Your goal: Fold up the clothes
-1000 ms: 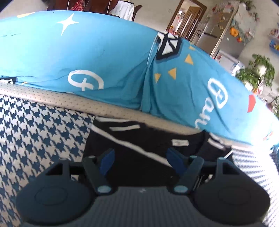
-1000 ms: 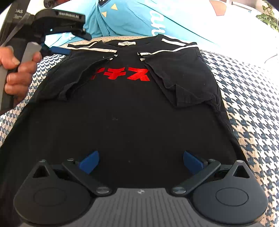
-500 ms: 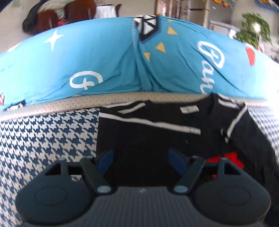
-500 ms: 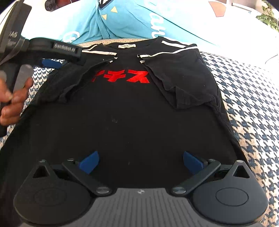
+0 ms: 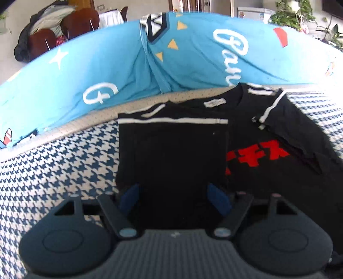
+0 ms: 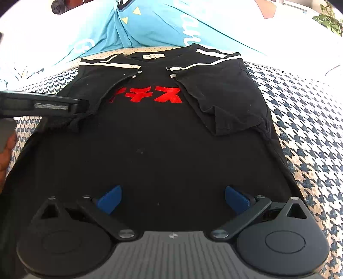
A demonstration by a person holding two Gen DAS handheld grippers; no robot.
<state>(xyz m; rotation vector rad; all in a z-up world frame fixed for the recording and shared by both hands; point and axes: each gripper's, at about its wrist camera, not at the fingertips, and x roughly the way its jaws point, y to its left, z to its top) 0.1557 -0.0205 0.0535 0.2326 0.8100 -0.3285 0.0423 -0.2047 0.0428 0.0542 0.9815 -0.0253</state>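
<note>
Nearest to me, my right hand-held gripper (image 6: 172,198) hangs over the lower part of the black T-shirt (image 6: 163,146). Its two blue fingers (image 6: 109,199) stand wide apart and nothing is between them; I see only the flat cloth under them. My left hand-held gripper (image 5: 174,196) is over the left side of the same shirt, above the folded left sleeve (image 5: 171,148). Its jaws are opening, and the pads do not press on the cloth. In the right wrist view this left hand-held gripper comes in from the left edge, with part of my hand (image 6: 5,148) on its handle, and its tip is at the lower end of the left sleeve. I cannot tell if it touches the cloth there.

The T-shirt lies flat with the front up on a cushion with a blue and white houndstooth pattern (image 6: 304,120). Both sleeves are folded inward over the chest; each has a white stripe along the shoulder. The right sleeve (image 6: 225,96) lies a little wrinkled. Between the sleeves I see red characters (image 6: 148,95), and the left sleeve covers part of them. At the collar there is a small white label (image 6: 153,56).

Behind the shirt, at the far edge of the cushion, lies a light blue cloth (image 5: 133,66) with white letters and yellow triangles. Further away there are green plants (image 5: 300,15) and a dark chair (image 5: 64,32).
</note>
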